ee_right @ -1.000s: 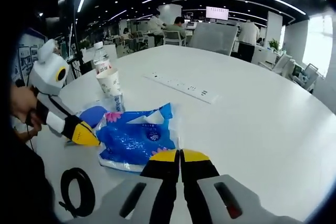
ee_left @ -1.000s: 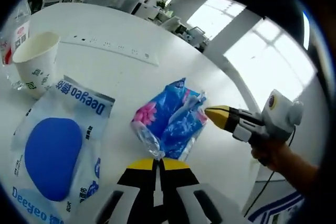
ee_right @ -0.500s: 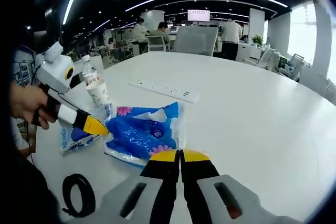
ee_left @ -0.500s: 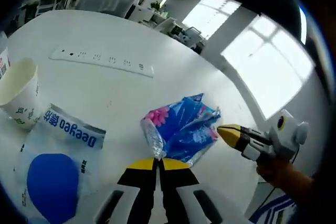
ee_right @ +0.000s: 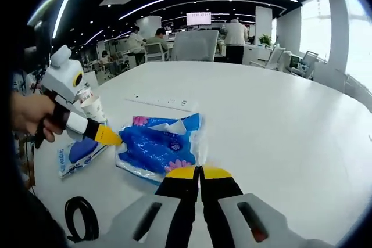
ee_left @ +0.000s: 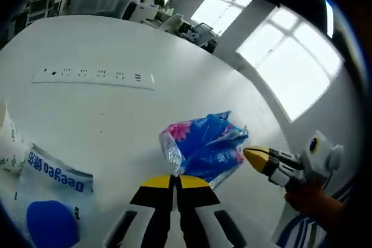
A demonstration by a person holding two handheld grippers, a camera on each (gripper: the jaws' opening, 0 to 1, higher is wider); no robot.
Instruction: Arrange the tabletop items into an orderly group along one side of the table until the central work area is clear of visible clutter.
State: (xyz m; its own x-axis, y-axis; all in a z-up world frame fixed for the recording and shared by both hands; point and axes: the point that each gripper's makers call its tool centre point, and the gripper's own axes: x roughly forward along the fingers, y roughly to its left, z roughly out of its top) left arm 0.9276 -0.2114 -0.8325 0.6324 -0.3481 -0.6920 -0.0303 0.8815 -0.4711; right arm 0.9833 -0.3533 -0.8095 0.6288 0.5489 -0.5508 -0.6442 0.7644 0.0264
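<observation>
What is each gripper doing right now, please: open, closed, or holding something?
Left gripper: jaws closed, pinching an edge of the blue tissue pack.
Right gripper: jaws closed on the pack's opposite edge.

Bare table (ee_right: pixel 279 137) beyond blue packet (ee_right: pixel 157 149)

The brand name "Deeyeo" is printed in blue letters on the white wipes packet (ee_left: pixel 49 201) lying on the desk (ee_left: pixel 116 108), as seen in the left gripper view. Print on the blue tissue pack (ee_right: pixel 157 146) cannot be read.
</observation>
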